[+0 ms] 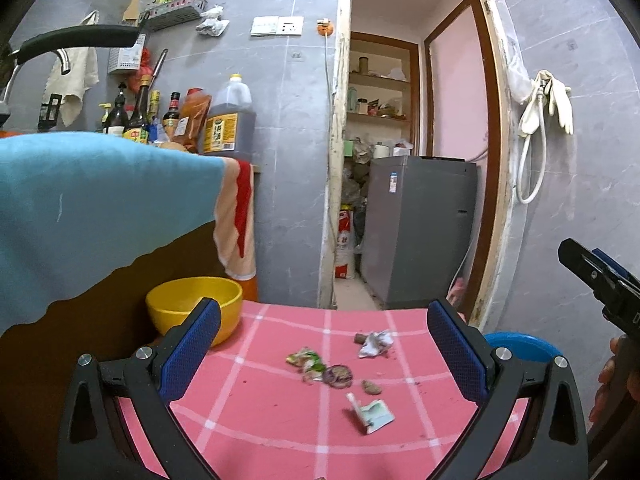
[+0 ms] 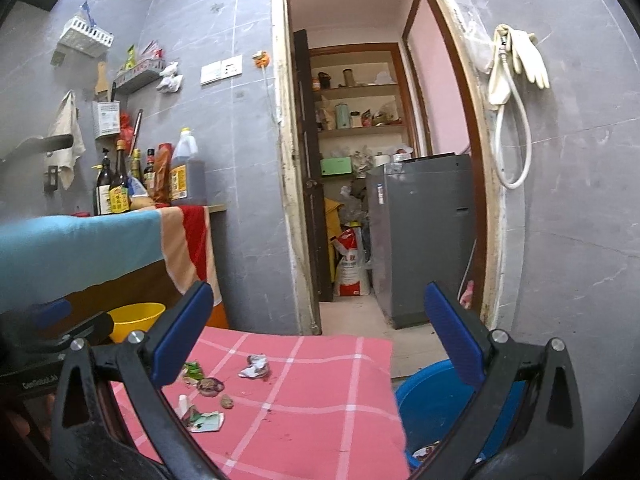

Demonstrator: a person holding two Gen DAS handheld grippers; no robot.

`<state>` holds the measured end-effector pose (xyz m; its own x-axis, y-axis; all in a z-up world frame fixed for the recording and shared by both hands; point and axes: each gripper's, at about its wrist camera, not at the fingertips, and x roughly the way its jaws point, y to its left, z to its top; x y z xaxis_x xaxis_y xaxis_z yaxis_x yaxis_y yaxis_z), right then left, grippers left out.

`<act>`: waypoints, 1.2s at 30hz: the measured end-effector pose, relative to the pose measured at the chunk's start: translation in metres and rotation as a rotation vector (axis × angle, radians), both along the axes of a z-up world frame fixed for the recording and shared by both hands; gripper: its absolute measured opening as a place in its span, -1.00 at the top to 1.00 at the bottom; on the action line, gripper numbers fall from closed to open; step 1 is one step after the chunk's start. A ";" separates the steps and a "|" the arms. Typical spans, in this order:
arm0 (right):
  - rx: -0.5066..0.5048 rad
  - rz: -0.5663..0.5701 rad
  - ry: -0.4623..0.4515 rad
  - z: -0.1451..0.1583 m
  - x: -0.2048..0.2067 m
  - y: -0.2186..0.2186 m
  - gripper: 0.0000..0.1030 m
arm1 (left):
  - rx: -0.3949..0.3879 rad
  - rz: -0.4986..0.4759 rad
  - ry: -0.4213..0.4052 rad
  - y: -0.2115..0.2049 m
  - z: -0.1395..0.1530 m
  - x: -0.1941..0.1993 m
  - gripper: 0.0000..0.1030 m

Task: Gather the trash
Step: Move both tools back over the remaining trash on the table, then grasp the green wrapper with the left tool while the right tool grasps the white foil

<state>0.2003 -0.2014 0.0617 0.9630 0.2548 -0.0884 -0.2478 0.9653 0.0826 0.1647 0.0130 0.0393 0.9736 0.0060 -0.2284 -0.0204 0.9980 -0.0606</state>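
The left gripper fills the lower part of the left wrist view with its blue-padded fingers spread wide, holding nothing and touching nothing; between them, at lower centre, lies the trash on the pink checked cloth: a crumpled white paper furthest up, a green-and-white wrapper left of centre, a round dark purple scrap just beside it, a small brown bit to its right, and a torn pale green packet nearest the bottom; a yellow bowl stands at the cloth's upper left corner, partly behind the left finger; a blue bin shows at the right edge of the cloth; the right gripper in its own view is likewise wide open and empty, its fingers above the cloth and the blue bin at lower right; there the trash sits at lower left, the white paper and torn packet apart from both fingers
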 end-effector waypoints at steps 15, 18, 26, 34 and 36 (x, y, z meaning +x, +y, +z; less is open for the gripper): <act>-0.073 0.063 0.067 -0.029 0.036 0.043 -0.99 | 0.058 0.023 0.030 0.026 -0.027 0.031 -0.97; -0.084 0.075 0.092 -0.035 0.049 0.049 -0.99 | 0.056 0.022 0.048 0.029 -0.032 0.042 -0.97; -0.111 0.066 0.214 -0.052 0.088 0.061 -0.99 | 0.001 0.042 0.160 0.042 -0.049 0.077 -0.97; -0.153 0.096 0.318 -0.066 0.118 0.073 -0.76 | -0.013 0.036 0.262 0.046 -0.063 0.103 -0.96; -0.165 0.110 0.355 -0.070 0.126 0.076 -0.60 | -0.011 0.026 0.296 0.045 -0.066 0.109 -0.93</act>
